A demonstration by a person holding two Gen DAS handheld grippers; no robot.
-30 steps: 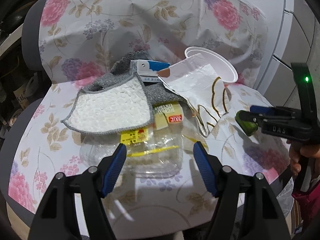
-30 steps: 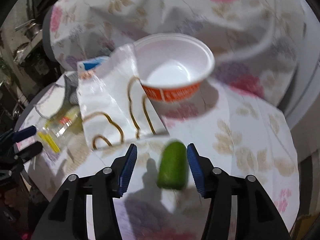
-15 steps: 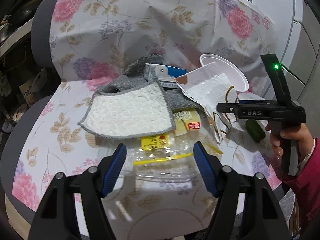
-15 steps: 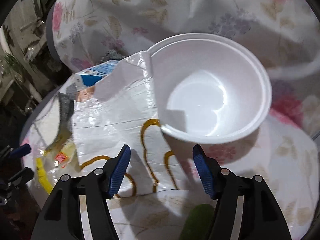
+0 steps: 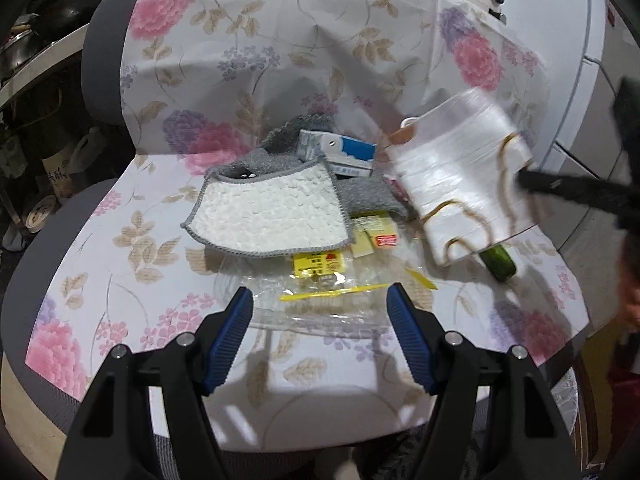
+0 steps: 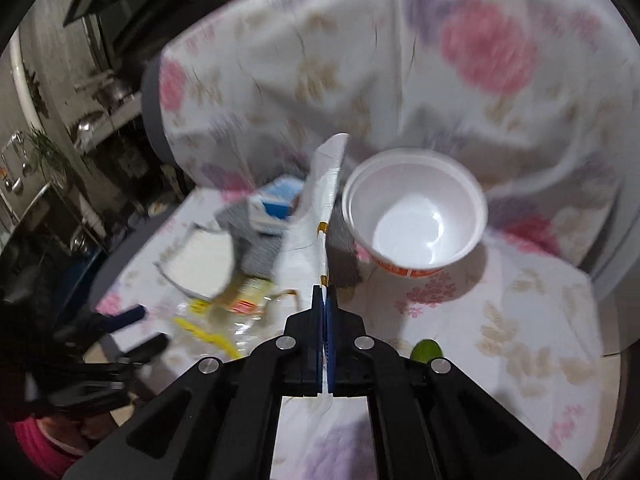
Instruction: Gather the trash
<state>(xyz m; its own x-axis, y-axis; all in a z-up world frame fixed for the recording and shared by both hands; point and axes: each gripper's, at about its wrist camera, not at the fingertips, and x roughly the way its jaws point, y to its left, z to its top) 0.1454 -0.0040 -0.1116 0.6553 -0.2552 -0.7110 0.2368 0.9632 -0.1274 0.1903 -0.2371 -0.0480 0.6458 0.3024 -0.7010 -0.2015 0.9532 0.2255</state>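
My right gripper (image 6: 324, 292) is shut on the edge of a white paper bag (image 6: 326, 196) with gold lines, held up edge-on above the seat. In the left wrist view the same bag (image 5: 460, 172) hangs lifted at the right, with the right gripper (image 5: 528, 178) a dark blur at its right side. My left gripper (image 5: 320, 312) stands open over a clear plastic wrapper (image 5: 320, 292) with yellow labels, touching nothing. A white foam bowl (image 6: 416, 212) with an orange band, a blue-and-white carton (image 5: 340, 152) and a green piece (image 5: 500, 262) lie on the flowered cover.
A grey-edged white cloth (image 5: 272, 212) lies spread on the seat beside the carton. The flowered cover (image 5: 280, 40) drapes over the chair back behind. Shelves with pots and jars (image 5: 24, 80) stand to the left. A hand in a pink sleeve (image 6: 40, 440) holds the left gripper.
The right gripper closed on the paper bag and raised it off the seat, uncovering the bowl. The green piece now lies on the seat. The left gripper stayed open and drew back a little.
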